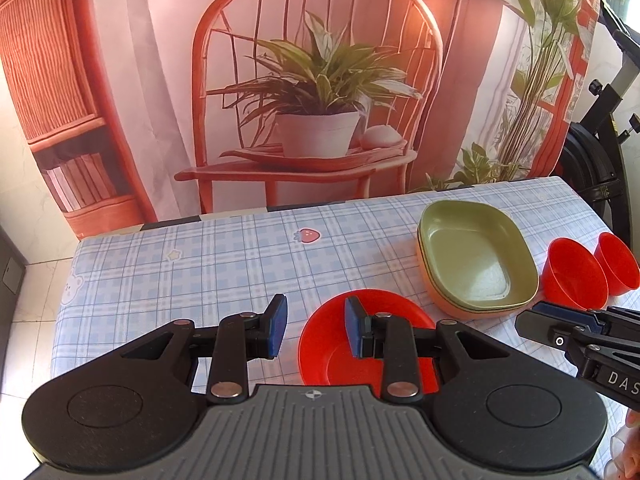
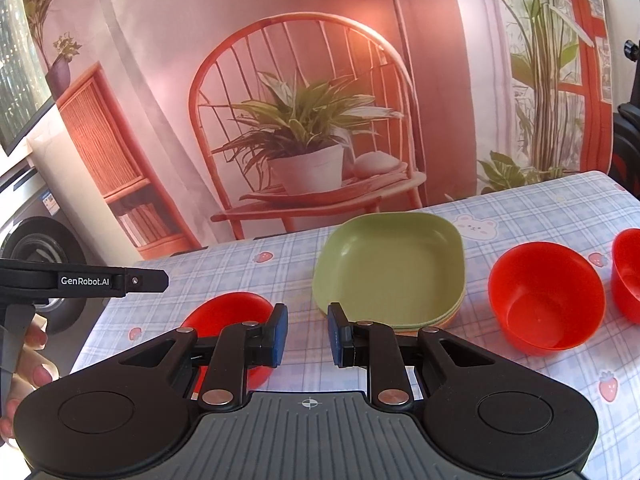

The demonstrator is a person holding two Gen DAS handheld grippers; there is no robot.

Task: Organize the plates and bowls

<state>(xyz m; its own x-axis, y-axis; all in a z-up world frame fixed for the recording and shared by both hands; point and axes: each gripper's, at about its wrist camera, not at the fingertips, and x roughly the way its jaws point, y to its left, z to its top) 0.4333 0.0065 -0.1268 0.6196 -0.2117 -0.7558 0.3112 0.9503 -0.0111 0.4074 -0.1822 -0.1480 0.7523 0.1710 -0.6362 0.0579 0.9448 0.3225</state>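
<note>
1. Left wrist view: our left gripper (image 1: pixel 316 326) is released, jaws spread and empty. Its right pad sits over the red plate (image 1: pixel 340 354) at lower centre; its left pad is over bare tablecloth (image 1: pixel 200 264).
2. Same view: the green plate stack (image 1: pixel 472 256) is at centre right, with an orange plate at the bottom of it. Two red bowls, near one (image 1: pixel 572 276) and far one (image 1: pixel 618 264), sit at the right edge. The right gripper's tip pokes in at lower right.
3. We judge the step in hand to be picking up the red plate. To do it well, we straddle the near rim with one pad above and one below rather than pressing flat on the face. The plate is shallow and looks slick, so we close firmly and lift level.
4. Right wrist view: our right gripper (image 2: pixel 307 330) is also released and empty, jaws apart. It points at the near edge of the green stack at centre frame.
5. Same view: the red plate is at lower left, partly behind the left finger. One red bowl is at right and the second is cut off by the right edge. The left gripper's body shows at mid left.
6. We keep the right gripper clear of the stack while the left lifts. The grippers are near each other, so we avoid crossing paths.
7. Bowls likely nest afterwards, and the right gripper is nearer to them.
</note>
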